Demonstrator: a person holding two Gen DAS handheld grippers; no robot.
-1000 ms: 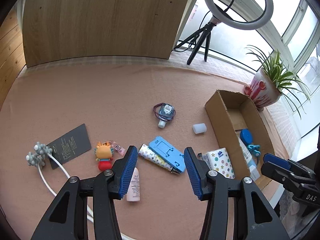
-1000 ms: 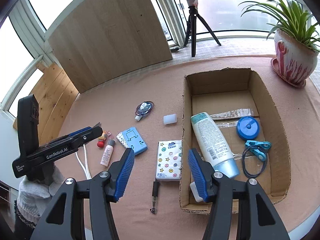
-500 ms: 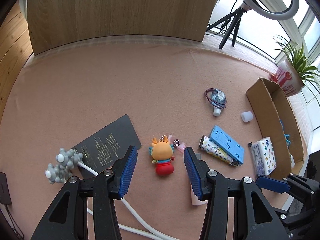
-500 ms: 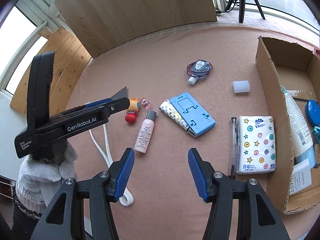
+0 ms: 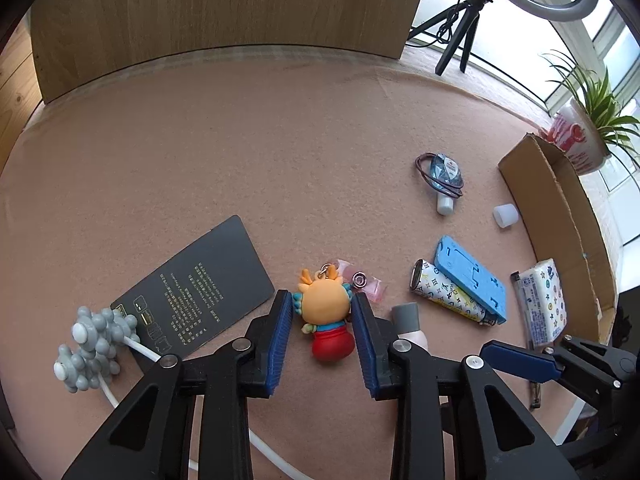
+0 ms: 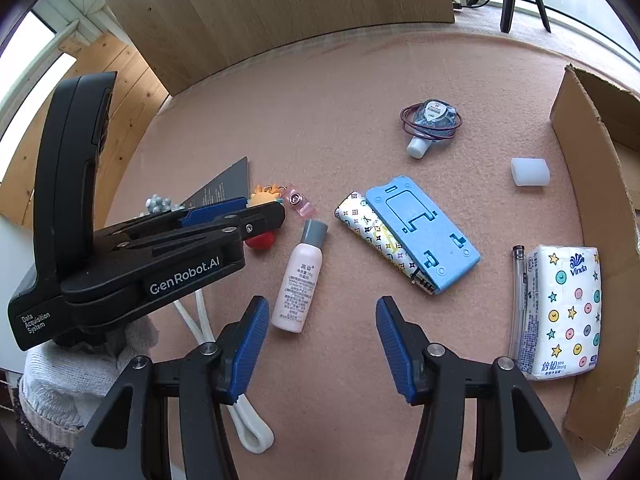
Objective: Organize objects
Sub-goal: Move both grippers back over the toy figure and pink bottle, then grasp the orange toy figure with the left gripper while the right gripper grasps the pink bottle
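Observation:
An orange-headed toy keychain [image 5: 324, 308] with a red base lies on the pink mat. My left gripper [image 5: 320, 296] points down over it, and its jaws are closing with the toy between the blue pads; I see no firm press. In the right wrist view the left gripper [image 6: 240, 216] covers most of the toy [image 6: 262, 196]. My right gripper [image 6: 322, 304] hangs open over bare mat, with nothing between its fingers. A pink bottle [image 6: 300, 280] with a grey cap lies just left of that gap.
A blue phone stand [image 6: 420, 232] rests on a patterned tube [image 6: 368, 228]. A tissue pack [image 6: 568, 308] and a pen [image 6: 518, 300] lie beside the cardboard box [image 6: 592, 200]. A black card [image 5: 192, 300], a white cable [image 5: 92, 336] and a gloved hand [image 6: 80, 364] are at the left.
The left gripper moved left and down from the blue stand to the toy, and its jaws narrowed around it. The right gripper swung left from the box to the mat by the pink bottle.

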